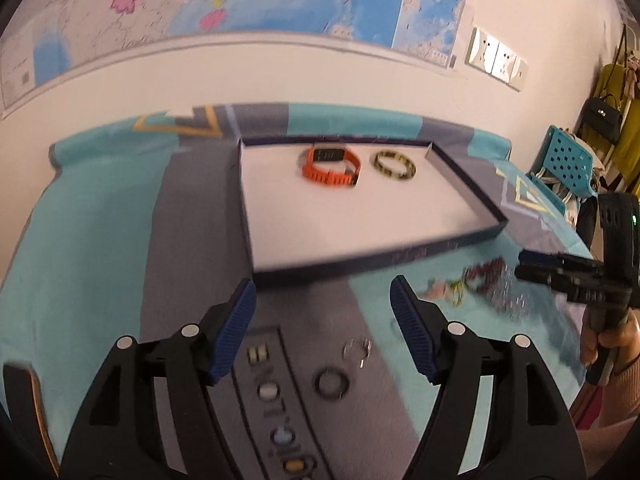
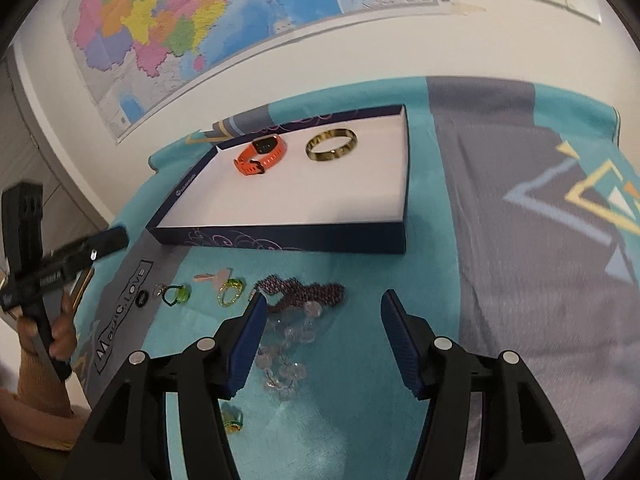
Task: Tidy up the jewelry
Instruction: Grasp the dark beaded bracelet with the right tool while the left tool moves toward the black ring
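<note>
A dark-blue tray [image 1: 360, 266] [image 2: 280, 236] with a white floor holds an orange watch [image 1: 320, 176] [image 2: 276, 152] and a gold-and-black bangle [image 1: 394, 178] [image 2: 330, 158]. My left gripper [image 1: 323, 292] is open and empty in front of the tray. Below it lie a black ring [image 1: 332, 384] and a silver ring [image 1: 358, 350]. My right gripper [image 2: 324, 300] is open over a dark beaded bracelet [image 2: 312, 294] and clear beads [image 2: 284, 364], touching neither. Two green rings [image 2: 178, 294] [image 2: 230, 292] and a pink clip [image 2: 212, 276] lie to the left.
A teal and grey cloth [image 2: 500, 240] covers the table against a white wall with a map [image 2: 180, 20]. A teal chair [image 1: 568, 160] and hanging bags stand at the right. Another green-yellow ring [image 2: 232, 420] lies near the front edge.
</note>
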`<state>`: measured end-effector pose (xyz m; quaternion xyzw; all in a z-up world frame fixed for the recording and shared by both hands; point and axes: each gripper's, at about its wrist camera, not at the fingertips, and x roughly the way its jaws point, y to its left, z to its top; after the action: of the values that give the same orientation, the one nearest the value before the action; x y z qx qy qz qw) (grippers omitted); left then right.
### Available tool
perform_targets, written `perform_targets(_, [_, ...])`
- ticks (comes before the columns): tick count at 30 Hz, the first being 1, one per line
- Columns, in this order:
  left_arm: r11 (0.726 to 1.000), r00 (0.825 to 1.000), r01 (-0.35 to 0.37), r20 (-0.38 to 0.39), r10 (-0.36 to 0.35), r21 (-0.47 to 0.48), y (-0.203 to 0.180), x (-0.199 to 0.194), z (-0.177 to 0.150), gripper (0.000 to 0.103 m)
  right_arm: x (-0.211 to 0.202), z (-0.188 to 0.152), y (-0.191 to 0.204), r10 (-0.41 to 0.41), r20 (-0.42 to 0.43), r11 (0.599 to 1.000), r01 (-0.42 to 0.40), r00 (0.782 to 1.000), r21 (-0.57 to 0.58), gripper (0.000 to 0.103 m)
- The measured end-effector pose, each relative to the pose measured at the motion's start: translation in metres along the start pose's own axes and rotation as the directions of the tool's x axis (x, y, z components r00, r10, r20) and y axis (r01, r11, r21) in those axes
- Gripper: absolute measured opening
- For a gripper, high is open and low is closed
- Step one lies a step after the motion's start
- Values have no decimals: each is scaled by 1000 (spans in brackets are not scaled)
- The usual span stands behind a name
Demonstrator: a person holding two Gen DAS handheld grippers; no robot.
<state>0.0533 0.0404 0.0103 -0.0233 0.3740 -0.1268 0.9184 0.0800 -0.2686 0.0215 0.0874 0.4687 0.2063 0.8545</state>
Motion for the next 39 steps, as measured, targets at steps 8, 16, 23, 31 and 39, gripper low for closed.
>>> perform_targets(8, [999,999,-24,-33,23,-29,13,-3,-27,71,13,7,2,-7,-16,1000,7,1000,8,49])
perform_targets(16, [999,997,-27,-69,28,25,8,-7,-49,72,25,11,6,-6,-47,1000,7,999,6,41])
perform_targets(23, [999,996,-8,-88,12,54,1,-1,-50,70,30,14,9,-7,-63,1000,6,998,-10,23])
perform_targets(31, [997,993,13,-116,-3,81,-10,13,-47,55,26,18,14,16,-54,1000,-17,998,-25,13])
perform_targets(39, [996,993,24,-118,-14,87,-13,14,-47,49,8,27,23,97,-3,995,-97,995,-27,12])
